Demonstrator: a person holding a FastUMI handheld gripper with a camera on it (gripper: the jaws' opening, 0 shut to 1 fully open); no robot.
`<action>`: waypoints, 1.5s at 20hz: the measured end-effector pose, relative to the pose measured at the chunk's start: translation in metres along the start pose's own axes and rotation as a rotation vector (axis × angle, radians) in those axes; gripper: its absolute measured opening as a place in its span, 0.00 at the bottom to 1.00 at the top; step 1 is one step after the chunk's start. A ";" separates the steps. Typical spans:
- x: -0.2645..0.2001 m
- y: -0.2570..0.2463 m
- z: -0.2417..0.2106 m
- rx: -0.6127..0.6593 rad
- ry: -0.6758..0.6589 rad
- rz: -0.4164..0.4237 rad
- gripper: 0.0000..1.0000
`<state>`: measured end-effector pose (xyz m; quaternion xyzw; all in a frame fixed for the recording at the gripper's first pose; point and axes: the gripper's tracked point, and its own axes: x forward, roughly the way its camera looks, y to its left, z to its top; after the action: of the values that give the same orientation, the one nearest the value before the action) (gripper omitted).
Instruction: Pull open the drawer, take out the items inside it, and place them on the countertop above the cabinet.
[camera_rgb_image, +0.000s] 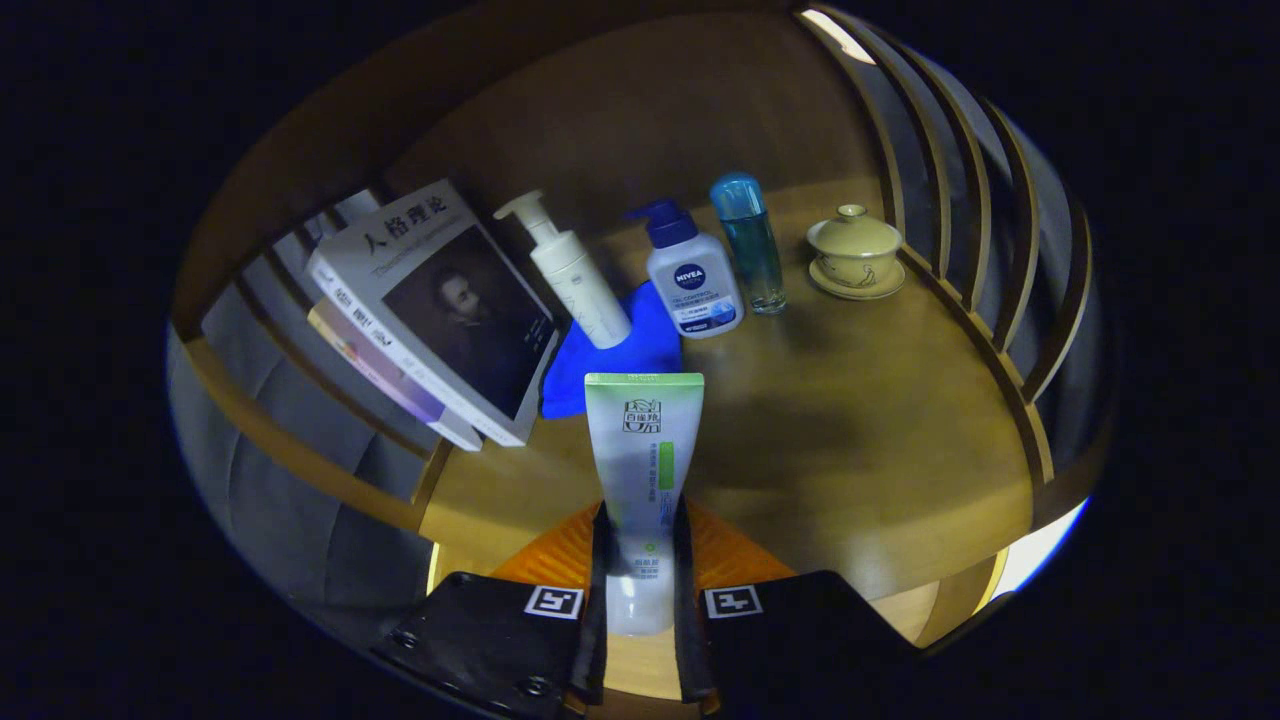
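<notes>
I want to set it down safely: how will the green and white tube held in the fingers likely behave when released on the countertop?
The tube is tall on a narrow cap, so it may tip. Its flat, soft-looking body probably dents under the fingers, which press both its sides. It looks light and glossy, perhaps slippery.

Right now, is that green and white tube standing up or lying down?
Standing up. The tube is held upright between the fingers of the gripper, crimped end up, over the wooden countertop, in front of the blue cloth.

camera rides the claw, looking down, seemingly close, onto the countertop.
</notes>
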<state>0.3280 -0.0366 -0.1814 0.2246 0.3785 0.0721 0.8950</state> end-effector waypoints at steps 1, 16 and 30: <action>0.006 -0.002 0.002 0.019 0.005 -0.004 0.30; 0.036 -0.002 -0.001 0.124 0.050 0.013 0.48; -0.106 0.049 -0.001 -0.116 -0.502 0.020 0.98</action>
<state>0.2550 -0.0250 -0.0913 0.1873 0.1376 0.0447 0.9716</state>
